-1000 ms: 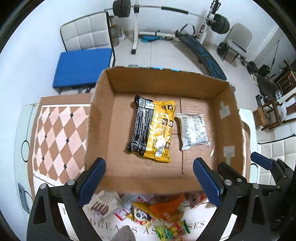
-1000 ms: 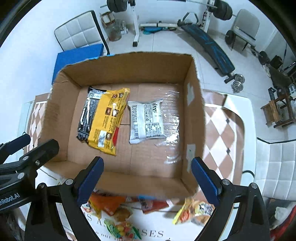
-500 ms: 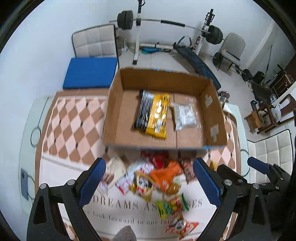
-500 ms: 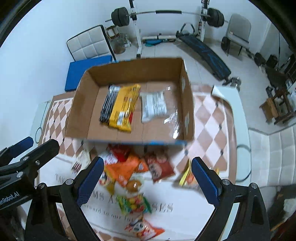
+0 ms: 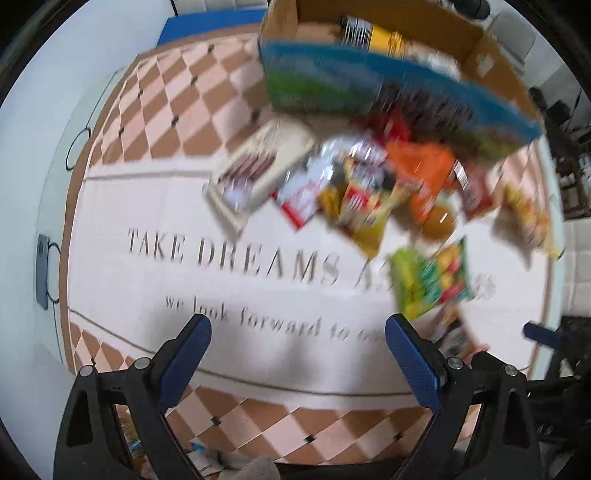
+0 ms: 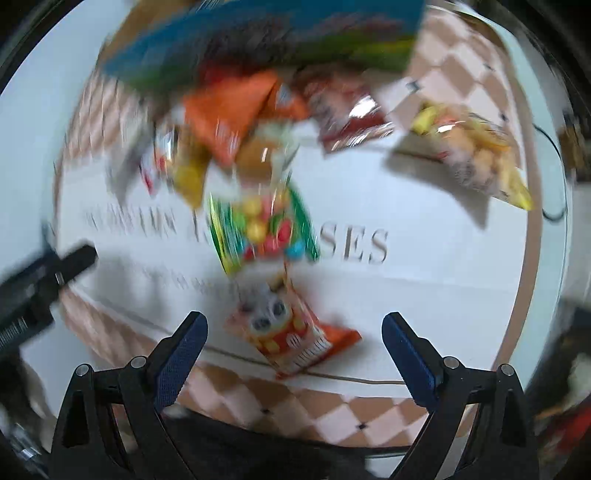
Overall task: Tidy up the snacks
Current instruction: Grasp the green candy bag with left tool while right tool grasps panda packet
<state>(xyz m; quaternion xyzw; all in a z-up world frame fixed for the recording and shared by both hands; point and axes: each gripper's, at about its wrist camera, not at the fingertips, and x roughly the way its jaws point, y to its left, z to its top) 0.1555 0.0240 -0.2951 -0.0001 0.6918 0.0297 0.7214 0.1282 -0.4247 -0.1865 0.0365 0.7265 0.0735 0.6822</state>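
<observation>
Several snack packets lie in a blurred heap on the table mat in front of a cardboard box [image 5: 388, 85] with a blue and green printed side. An orange packet [image 5: 424, 166], a green candy bag [image 5: 432, 280] and a pale flat box [image 5: 255, 173] show in the left wrist view. In the right wrist view the green candy bag [image 6: 262, 229], a small orange packet [image 6: 288, 332] and a yellow bag [image 6: 476, 155] show. My left gripper [image 5: 297, 350] is open and empty over the mat's lettering. My right gripper [image 6: 293, 347] is open and empty just short of the small orange packet.
A white mat [image 5: 184, 295] with printed lettering lies on a chequered brown and pink tablecloth [image 5: 166, 92]. The box holds a yellow and black packet [image 5: 369, 33]. The left gripper's arm [image 6: 40, 280] shows at the left of the right wrist view.
Both grippers have pulled back from the box and dropped towards the table. The view has moved from the box's inside to the snack heap, which looks larger and blurred.
</observation>
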